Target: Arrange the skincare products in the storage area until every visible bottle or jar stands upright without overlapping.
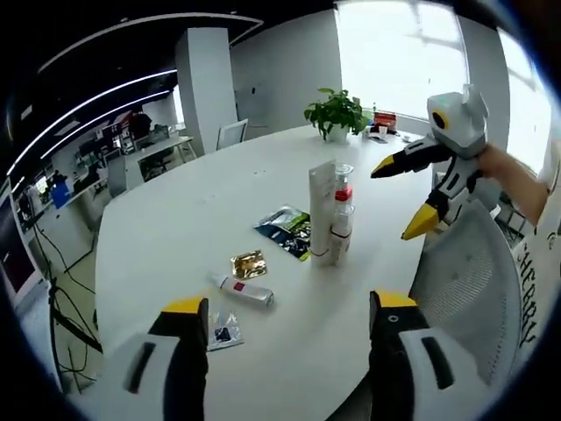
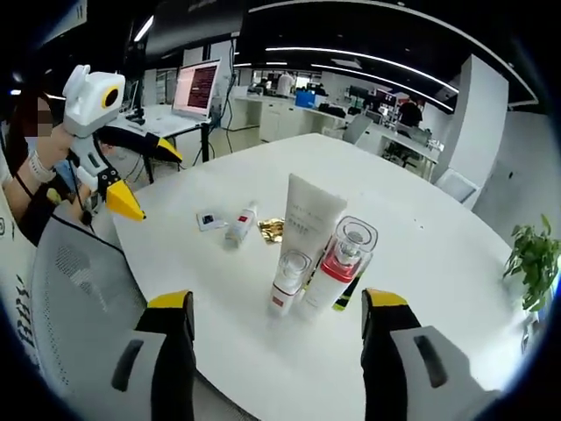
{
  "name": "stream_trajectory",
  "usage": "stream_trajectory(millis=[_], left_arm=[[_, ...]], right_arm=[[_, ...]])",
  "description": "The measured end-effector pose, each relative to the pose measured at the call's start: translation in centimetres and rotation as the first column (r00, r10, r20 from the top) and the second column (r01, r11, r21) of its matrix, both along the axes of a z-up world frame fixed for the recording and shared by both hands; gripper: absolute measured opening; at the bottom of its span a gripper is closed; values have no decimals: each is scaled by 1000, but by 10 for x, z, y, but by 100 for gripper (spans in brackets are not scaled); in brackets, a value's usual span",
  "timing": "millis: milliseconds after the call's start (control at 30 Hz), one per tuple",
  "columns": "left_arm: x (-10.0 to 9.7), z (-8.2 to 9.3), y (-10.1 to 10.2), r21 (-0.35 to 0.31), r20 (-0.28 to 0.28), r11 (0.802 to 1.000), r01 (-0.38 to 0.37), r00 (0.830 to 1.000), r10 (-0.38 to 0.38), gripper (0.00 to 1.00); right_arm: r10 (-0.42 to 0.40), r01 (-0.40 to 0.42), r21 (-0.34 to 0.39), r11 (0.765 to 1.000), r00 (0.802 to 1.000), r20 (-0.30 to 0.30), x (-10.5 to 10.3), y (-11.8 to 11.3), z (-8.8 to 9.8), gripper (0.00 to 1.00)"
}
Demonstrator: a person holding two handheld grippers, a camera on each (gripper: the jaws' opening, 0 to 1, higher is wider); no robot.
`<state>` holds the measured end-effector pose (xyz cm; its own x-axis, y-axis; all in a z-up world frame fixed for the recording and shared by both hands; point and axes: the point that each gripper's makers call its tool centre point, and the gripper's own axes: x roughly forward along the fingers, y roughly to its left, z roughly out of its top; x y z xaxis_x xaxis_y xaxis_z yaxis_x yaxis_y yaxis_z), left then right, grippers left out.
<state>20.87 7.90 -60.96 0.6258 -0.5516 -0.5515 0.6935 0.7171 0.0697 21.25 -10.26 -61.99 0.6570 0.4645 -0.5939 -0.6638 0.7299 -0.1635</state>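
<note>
Left gripper (image 1: pixel 289 320) jaws rise at 6 o'clock of the left gripper view, yellow-tipped, spread apart, nothing between them. Right gripper (image 2: pixel 276 316) likewise in the right gripper view: jaws apart, empty, held over the near edge of the round white bench (image 2: pixel 421 263). Grey mesh chair back (image 2: pixel 79 289) at 8 o'clock there.

Three products stand upright, clustered near bench centre: tall white squeeze tube (image 2: pixel 308 215), clear bottle with red band (image 2: pixel 337 267) just beside it, small clear bottle with red label (image 2: pixel 287 281) in front, touching or nearly.

Small white tube with red label (image 1: pixel 244 290) lies flat, at 9 o'clock of the cluster in the left gripper view. Near it: gold foil sachet (image 1: pixel 248 263), small clear sachet (image 1: pixel 223 332), dark printed pouch (image 1: pixel 287 230). Potted green plant (image 1: pixel 337 112) at far edge.
</note>
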Motion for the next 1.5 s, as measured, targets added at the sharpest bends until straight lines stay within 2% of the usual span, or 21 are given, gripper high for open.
stream_trajectory(millis=[133,267,367,467,700,900,1067,1367,1500], left_arm=[[-6,2,6,3,-5,1000,-11,1000,11,80],[-9,5,8,-13,0,1000,-17,1000,17,90],[-9,8,11,-25,7,999,-30,1000,30,94],[-10,10,12,-27,9,999,-31,999,31,99],[-11,10,14,-36,5,999,-31,999,31,99],[-12,15,13,-68,10,997,-21,1000,22,99],[-13,16,14,-74,23,997,-8,1000,9,99],[-7,25,23,-151,51,988,-31,998,40,99],[-7,21,28,-142,48,989,-34,998,41,99]], right_arm=[[-3,3,3,1000,1000,1,1,1,2,84],[-1,1,4,1000,1000,1,0,4,4,88],[-31,31,10,999,999,-6,1,4,5,95],[-32,32,14,999,999,2,2,5,8,97],[-37,37,24,999,999,3,1,11,11,99],[-9,9,28,1000,1000,15,-4,24,19,99],[52,-53,30,998,998,17,-8,47,20,99],[99,-99,57,993,995,14,-8,76,17,99],[142,-142,67,988,990,3,-12,95,14,99]])
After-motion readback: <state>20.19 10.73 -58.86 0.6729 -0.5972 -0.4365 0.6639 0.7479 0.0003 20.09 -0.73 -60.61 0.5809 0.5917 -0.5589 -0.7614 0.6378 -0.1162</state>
